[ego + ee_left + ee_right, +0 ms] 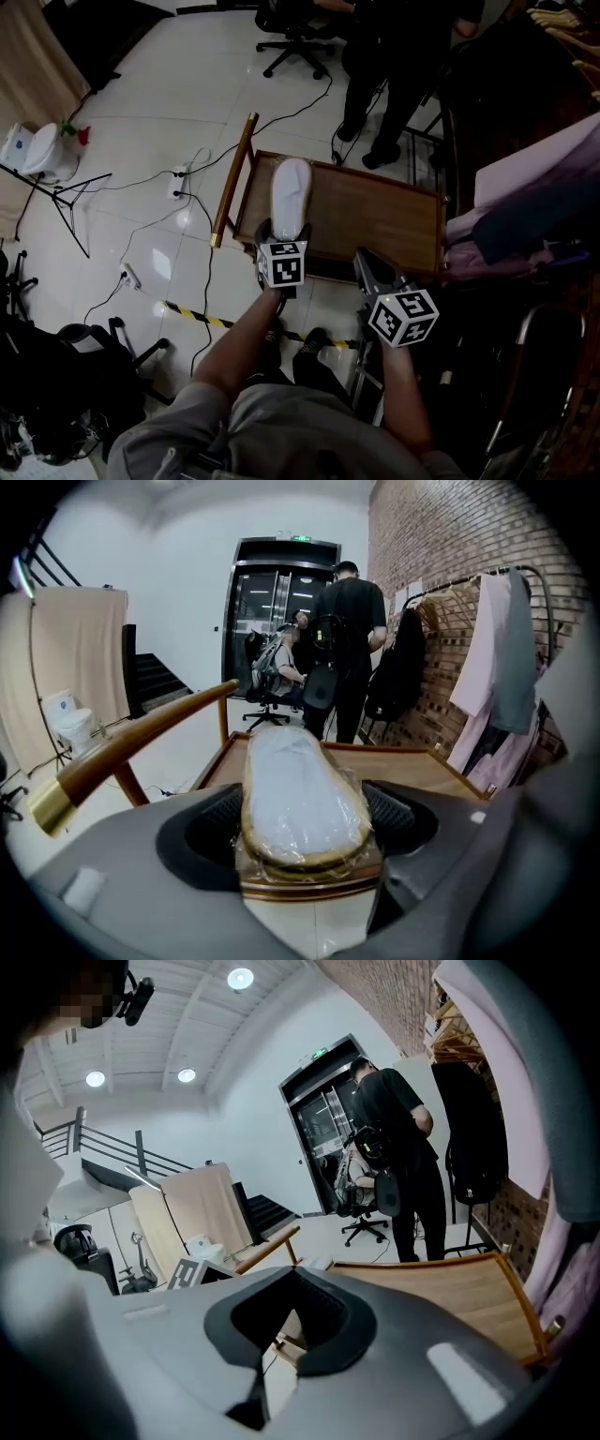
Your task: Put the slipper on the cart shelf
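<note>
Head view: wooden cart (375, 220) seen from above, top tray mostly bare. Slipper (290, 192) (wrapped in clear film) laid lengthwise over tray's left part, toe pointed away, heel at near rim; contact with wood not confirmed. Left gripper (283, 234) clamped on heel, pads pressed against both sides. Right gripper (373, 270) held beside cart's near edge, jaws apart, nothing between them. Step judged: placing, slipper carried over shelf. Next move likely needed: slipper lowered flat, grip released, left gripper drawn back clear of rim.
</note>
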The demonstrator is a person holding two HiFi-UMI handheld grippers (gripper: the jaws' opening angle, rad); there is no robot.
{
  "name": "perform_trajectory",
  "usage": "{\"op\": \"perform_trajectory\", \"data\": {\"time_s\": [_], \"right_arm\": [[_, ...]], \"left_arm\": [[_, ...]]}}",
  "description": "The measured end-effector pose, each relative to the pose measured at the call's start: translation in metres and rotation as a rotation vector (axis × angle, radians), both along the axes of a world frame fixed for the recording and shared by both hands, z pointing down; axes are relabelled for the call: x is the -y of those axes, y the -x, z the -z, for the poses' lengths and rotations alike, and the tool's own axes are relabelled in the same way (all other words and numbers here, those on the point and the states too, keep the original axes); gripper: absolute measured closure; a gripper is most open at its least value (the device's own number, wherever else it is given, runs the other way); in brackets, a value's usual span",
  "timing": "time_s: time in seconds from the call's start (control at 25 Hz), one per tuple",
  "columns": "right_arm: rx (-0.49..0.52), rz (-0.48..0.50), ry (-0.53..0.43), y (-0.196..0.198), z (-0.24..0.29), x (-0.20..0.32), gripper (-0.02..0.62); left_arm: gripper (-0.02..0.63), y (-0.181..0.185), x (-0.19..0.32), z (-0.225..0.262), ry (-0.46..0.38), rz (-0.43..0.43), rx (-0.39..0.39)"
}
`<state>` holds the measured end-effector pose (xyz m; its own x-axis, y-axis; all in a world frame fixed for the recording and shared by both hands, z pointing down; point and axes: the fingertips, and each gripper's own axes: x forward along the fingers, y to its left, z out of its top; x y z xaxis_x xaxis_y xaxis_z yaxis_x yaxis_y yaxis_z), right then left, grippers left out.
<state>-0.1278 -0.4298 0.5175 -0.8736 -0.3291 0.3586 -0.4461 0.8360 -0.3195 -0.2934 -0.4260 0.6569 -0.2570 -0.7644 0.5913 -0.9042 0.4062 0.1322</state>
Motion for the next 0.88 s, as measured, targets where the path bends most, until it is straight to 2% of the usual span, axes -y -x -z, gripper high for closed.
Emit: {"op": "perform_trajectory", "data": {"time_s": [0.32, 0.64, 0.88], "right_arm": [[0.046, -0.018, -0.036, -0.005, 0.024, 0.004, 0.595], [0.091, -0.073, -0.080, -0.047, 0.049, 0.010, 0.595], [0.103, -0.162, -0.113, -0.082, 0.063, 0.010, 0.595]], "left_arm": [[0.201, -0.006, 0.009, 0.067, -0.103, -0.045, 0.029], [0.201, -0.047, 0.016, 0.112, -0.180, -0.106, 0.035], [0.201, -0.081, 0.023, 0.140, -0.234, -0.227, 0.020]]}}
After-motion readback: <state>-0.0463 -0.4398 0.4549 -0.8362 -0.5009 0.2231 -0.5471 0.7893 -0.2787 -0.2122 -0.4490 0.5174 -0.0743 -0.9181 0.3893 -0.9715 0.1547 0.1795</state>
